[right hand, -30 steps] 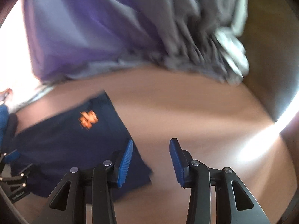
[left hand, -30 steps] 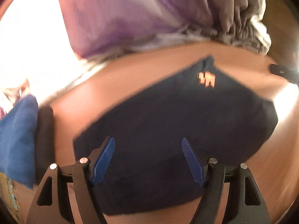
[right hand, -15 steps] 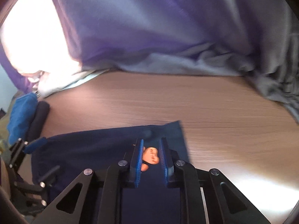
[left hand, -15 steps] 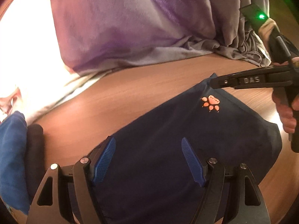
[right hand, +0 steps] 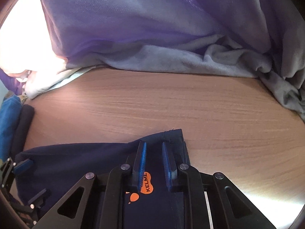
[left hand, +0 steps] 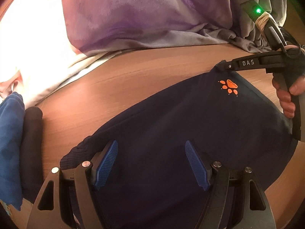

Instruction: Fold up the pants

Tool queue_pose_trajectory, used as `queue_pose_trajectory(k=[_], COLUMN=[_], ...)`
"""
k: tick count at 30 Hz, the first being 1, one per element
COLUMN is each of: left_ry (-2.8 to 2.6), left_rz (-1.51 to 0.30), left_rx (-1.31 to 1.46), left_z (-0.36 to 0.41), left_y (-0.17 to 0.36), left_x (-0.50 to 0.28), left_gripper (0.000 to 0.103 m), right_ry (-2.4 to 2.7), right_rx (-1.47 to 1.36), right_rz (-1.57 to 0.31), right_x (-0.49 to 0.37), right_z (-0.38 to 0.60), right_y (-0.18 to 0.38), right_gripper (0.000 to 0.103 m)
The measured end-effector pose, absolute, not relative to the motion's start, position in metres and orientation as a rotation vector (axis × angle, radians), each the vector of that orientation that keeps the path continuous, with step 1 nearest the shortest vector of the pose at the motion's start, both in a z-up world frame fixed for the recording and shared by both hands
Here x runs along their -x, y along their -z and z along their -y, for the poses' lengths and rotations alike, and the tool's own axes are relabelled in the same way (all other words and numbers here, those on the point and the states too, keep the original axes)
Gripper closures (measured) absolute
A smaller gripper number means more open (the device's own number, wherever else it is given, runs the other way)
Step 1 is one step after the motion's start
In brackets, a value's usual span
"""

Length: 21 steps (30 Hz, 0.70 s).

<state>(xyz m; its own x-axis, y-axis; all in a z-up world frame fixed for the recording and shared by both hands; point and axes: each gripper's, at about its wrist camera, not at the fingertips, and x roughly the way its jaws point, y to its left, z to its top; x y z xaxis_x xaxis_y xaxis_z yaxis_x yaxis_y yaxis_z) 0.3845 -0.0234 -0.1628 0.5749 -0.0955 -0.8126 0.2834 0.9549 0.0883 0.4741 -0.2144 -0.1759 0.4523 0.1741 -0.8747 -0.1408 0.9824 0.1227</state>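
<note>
While the navy pants (left hand: 171,133) lie spread on the wooden table (left hand: 133,80), the left wrist view shows the left gripper (left hand: 150,164) hovering over their near part with its blue pads (left hand: 105,164) wide apart and nothing between them. On the far side of the pants from this gripper, close to the orange paw logo (left hand: 229,85), the right gripper (left hand: 225,67) reaches in from the right and meets the far corner of the fabric; whether it pinches the cloth cannot be told from this view. A hand (left hand: 286,97) holds its grip. Left of the pants sit a dark roll (left hand: 31,133) and a blue cloth (left hand: 10,143), and beyond the pants a purple and grey drape (left hand: 152,19) bunches along the table's far edge.

From the right wrist view, the right gripper (right hand: 154,156) has its pads (right hand: 142,160) drawn close together over the pants (right hand: 76,162) near their far right corner, with dark fabric and the orange logo (right hand: 146,183) showing in the narrow gap; whether the pads truly clamp the cloth cannot be told. Bare table (right hand: 171,105) stretches beyond that corner to the drape (right hand: 152,38). At the pants' left end the left gripper (right hand: 22,166) peeks in, with the roll (right hand: 24,122) and the blue cloth (right hand: 8,118) beyond it.
</note>
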Motion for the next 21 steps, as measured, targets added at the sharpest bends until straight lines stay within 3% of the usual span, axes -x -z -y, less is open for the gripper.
queue_pose_trajectory(k=[6, 10, 21], left_ry=[0.217, 0.215, 0.157], left_rz=[-0.867, -0.832, -0.844], left_rx=[-0.173, -0.153, -0.144], left_z=[0.012, 0.003, -0.042], left_y=[0.139, 0.121, 0.108], left_x=[-0.372, -0.360, -0.306], left_gripper=[0.030, 0.030, 0.030], right_ry=[-0.159, -0.146, -0.197], right_rx=[-0.071, -0.044, 0.042], right_rz=[-1.041, -0.973, -0.901], right_x=[-0.459, -0.431, -0.353], right_z=[0.218, 0.216, 0.180], right_y=[0.157, 0.129, 0.087], right_gripper=[0.083, 0.075, 0.067])
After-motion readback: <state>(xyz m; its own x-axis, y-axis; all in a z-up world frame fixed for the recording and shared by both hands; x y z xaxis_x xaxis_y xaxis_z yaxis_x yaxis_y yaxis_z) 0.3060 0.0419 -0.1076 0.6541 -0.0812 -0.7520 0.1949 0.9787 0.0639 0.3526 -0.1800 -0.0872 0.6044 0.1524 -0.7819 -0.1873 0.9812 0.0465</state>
